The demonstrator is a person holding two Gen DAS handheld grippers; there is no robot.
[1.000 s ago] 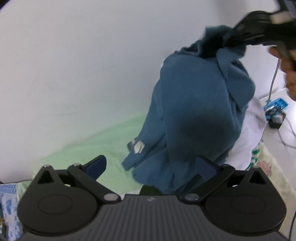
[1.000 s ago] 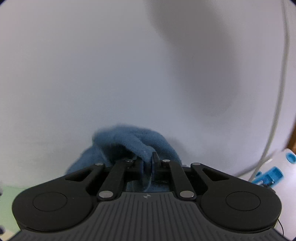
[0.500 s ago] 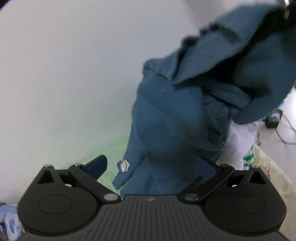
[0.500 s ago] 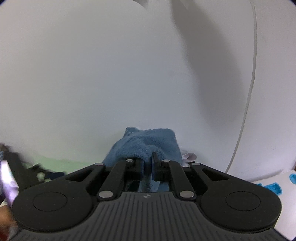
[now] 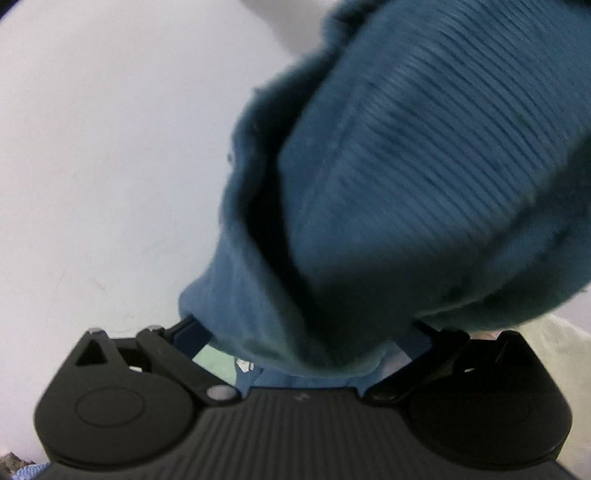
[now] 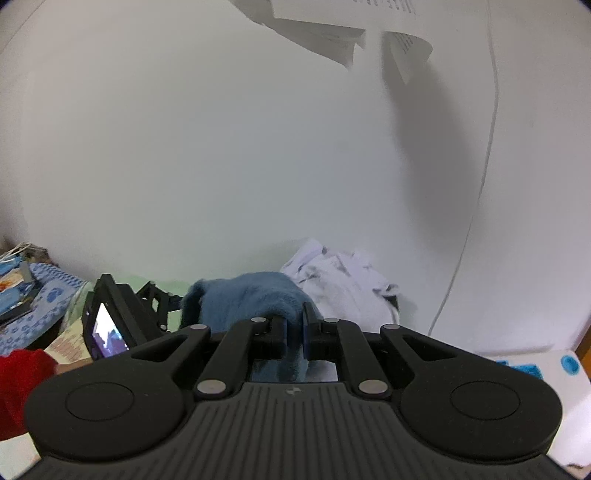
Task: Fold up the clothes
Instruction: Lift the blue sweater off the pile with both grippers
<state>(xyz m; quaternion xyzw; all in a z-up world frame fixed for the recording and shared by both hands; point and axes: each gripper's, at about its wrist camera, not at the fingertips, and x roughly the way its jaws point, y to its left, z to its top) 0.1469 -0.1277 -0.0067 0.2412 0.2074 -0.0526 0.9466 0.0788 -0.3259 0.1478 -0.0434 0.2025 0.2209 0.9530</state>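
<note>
Right gripper (image 6: 294,332) is clamping a fold of the teal-blue fleece garment (image 6: 255,295), holding it raised before the white wall (image 6: 221,147). My left gripper (image 5: 306,336) is standing spread wide, the hanging garment (image 5: 406,184) draping between its fingers (image 5: 192,332), ungripped. White crumpled clothes (image 6: 343,280) are lying behind.

No legible text, brand, number or sign in either view. Printed lines on the paper sheets (image 6: 400,22) pinned to the wall at the top of the right wrist view: present but too small and blurred to read. Small tag (image 5: 244,364) on the blue garment (image 5: 406,184) in the left wrist view: markings not decipherable. Lit screen (image 6: 109,332) beside the left gripper: content indistinct.
</note>
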